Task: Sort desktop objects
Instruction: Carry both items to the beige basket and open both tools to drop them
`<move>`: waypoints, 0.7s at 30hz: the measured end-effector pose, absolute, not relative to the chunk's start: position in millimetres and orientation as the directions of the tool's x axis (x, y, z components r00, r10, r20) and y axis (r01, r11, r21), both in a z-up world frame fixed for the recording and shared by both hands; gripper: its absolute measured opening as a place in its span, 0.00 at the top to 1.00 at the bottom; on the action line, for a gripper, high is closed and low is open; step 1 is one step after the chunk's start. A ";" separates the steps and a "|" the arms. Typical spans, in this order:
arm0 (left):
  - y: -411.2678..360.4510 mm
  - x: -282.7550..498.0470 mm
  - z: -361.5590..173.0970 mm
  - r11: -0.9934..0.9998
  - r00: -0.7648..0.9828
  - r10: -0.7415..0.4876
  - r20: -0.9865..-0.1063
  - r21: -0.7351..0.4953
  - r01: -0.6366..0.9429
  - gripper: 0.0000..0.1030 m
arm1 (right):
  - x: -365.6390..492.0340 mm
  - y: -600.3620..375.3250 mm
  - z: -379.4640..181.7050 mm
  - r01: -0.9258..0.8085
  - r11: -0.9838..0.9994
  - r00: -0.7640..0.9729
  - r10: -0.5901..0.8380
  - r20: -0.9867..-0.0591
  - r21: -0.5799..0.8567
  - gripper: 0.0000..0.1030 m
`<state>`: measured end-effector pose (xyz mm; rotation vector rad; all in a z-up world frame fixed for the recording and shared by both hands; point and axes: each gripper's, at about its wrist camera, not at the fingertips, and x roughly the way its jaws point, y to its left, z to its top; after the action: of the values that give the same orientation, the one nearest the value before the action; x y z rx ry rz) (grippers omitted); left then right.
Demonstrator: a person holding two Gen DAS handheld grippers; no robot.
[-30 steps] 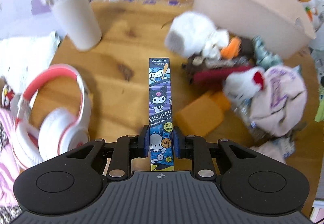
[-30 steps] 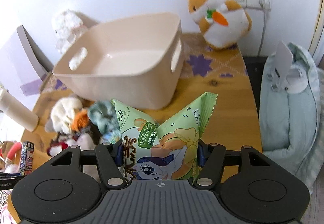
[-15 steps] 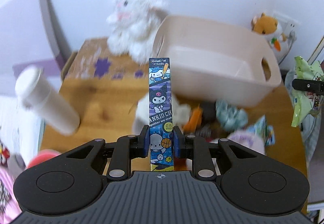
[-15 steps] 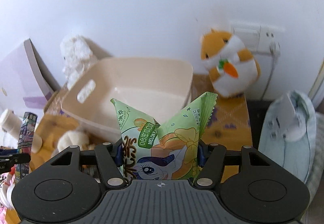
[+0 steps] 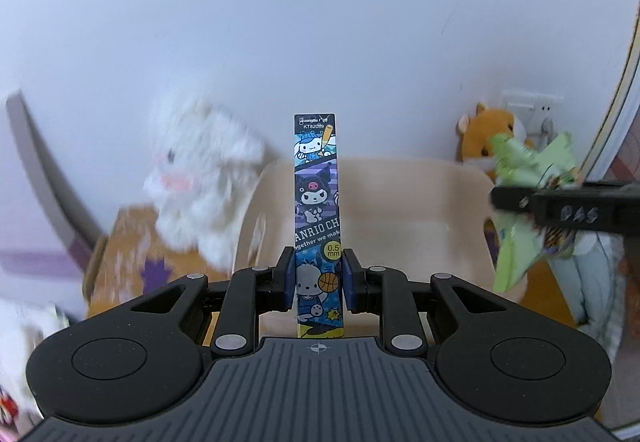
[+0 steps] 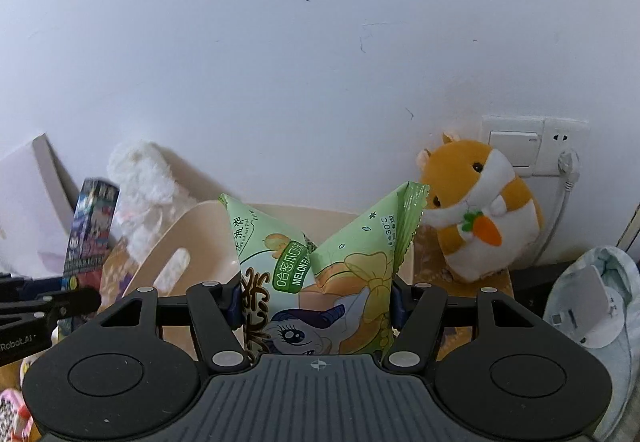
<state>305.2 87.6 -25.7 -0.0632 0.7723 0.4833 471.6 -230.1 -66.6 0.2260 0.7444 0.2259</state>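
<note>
The cartoon-printed pen box (image 5: 318, 202) is standing upright in the left tool (image 5: 318, 282), whose narrow jaws are pinching only its lower end, in front of the beige bin (image 5: 420, 202). The green snack packet (image 6: 320, 262) is bulging between the half-spread jaws of the right tool (image 6: 316, 300), also just before the bin, at its right side. Both tools are crowding the same opening (the right tool (image 5: 560, 206) is sitting at the bin's right edge in the left view), so a collision could be knocking either load loose. The tall box, gripped so low, is liable to be levering out; the soft packet may be slipping. The white plush (image 5: 196, 182) left of the bin and the hamster plush (image 6: 480, 202) to its right could be getting toppled.
</note>
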 end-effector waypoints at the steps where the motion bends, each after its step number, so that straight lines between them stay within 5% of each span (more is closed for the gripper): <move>1: 87.1 311.0 -25.5 0.888 0.614 0.401 -0.679 0.124 -0.443 0.77 | 475.6 -227.7 -69.2 -0.112 0.952 0.714 0.275 -0.644 0.284 0.41; 17: 119.3 383.1 -100.6 0.876 0.470 0.401 -0.786 0.178 -0.449 0.77 | 511.7 -179.3 -120.0 -0.139 0.982 0.651 0.186 -0.736 0.125 0.40; 21: 121.1 384.4 -102.7 0.880 0.475 0.390 -0.789 0.167 -0.445 0.77 | 507.7 -172.1 -123.0 -0.148 0.985 0.649 0.162 -0.744 0.086 0.28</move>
<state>384.4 121.1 -102.7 -0.0646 0.9471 0.5110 507.7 -172.1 -123.0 0.0175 0.8468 0.1763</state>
